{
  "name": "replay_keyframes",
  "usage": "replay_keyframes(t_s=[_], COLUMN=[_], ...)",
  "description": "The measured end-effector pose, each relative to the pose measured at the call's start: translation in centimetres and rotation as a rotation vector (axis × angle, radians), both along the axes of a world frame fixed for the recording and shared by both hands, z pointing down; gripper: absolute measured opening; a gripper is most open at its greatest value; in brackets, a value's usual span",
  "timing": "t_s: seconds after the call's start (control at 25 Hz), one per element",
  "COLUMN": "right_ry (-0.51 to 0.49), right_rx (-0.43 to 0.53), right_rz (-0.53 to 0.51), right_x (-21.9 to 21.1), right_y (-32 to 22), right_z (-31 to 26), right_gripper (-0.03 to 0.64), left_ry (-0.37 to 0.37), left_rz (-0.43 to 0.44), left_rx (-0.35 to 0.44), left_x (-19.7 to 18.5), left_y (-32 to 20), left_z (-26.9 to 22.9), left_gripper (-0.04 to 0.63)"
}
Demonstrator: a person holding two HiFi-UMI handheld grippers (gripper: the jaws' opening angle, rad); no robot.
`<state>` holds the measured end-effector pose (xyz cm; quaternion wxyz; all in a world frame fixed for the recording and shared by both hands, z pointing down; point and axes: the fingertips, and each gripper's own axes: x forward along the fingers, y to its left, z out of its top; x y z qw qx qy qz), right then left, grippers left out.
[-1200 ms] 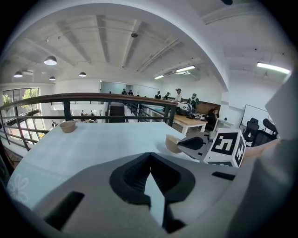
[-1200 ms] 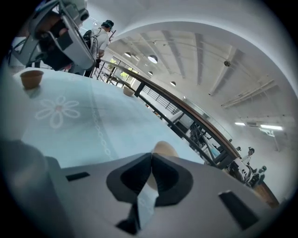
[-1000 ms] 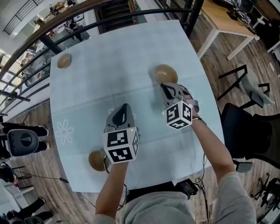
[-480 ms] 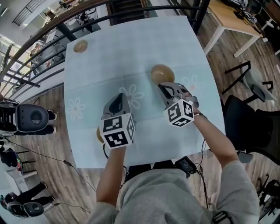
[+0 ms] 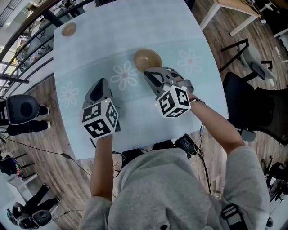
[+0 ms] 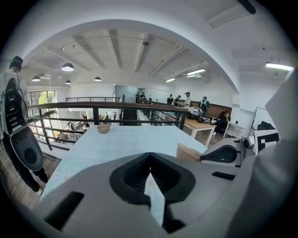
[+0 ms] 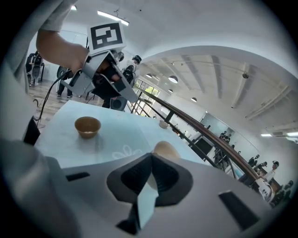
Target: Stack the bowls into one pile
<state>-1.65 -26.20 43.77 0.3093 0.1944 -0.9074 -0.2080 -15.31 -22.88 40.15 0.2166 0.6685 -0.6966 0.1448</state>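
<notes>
Three tan bowls stand apart on the pale blue table [image 5: 112, 40]. The middle bowl [image 5: 147, 59] lies just beyond my right gripper [image 5: 150, 74], whose jaws are shut and empty; in the right gripper view that middle bowl [image 7: 165, 149] peeks over the tips. A second bowl [image 5: 69, 29] sits at the far left corner. The near-left bowl [image 7: 87, 126] shows only in the right gripper view, under the left gripper [image 7: 104, 69]. My left gripper [image 5: 100, 85] hovers over the near left of the table, shut on nothing. The left gripper view shows the far bowl [image 6: 103, 128] and the middle bowl [image 6: 188, 152].
A dark railing [image 6: 93, 109] runs past the table's far edge. Right of the table stand a black chair [image 5: 252, 108] and a wooden desk [image 5: 234, 9]. Cables [image 5: 189, 143] hang at the near edge. Flower prints [image 5: 123, 74] mark the tablecloth.
My left gripper has drifted left over the table and its cube now hides the near-left bowl in the head view. The right gripper stays just short of the middle bowl.
</notes>
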Motion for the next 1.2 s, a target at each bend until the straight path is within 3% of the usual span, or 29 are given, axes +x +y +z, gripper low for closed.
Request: replay_keyframes(t_s=[0.32, 0.64, 0.92, 1.2], right_ry=[0.007, 0.025, 0.087, 0.154], right_rx=[-0.02, -0.056, -0.087, -0.129], right_rz=[0.059, 0.044, 0.042, 0.067], right_x=[-3.8, -11.5, -17.3, -19.3], right_y=[4.9, 13.2, 19.4, 21.9], right_z=[0.1, 1.3, 5.4, 9.0], right_gripper=[0.029, 0.029, 0.029, 0.029], left_ry=[0.008, 0.045, 0.056, 0.054], left_rz=[0.043, 0.059, 0.092, 0.086], left_rx=[0.001, 0.012, 0.027, 0.029], left_x=[-5.5, -12.4, -17.3, -20.3], left_y=[3.7, 8.1, 12.0, 14.7], left_z=[0.2, 0.8, 1.0, 1.1], left_gripper=[0.02, 0.02, 0.02, 0.02])
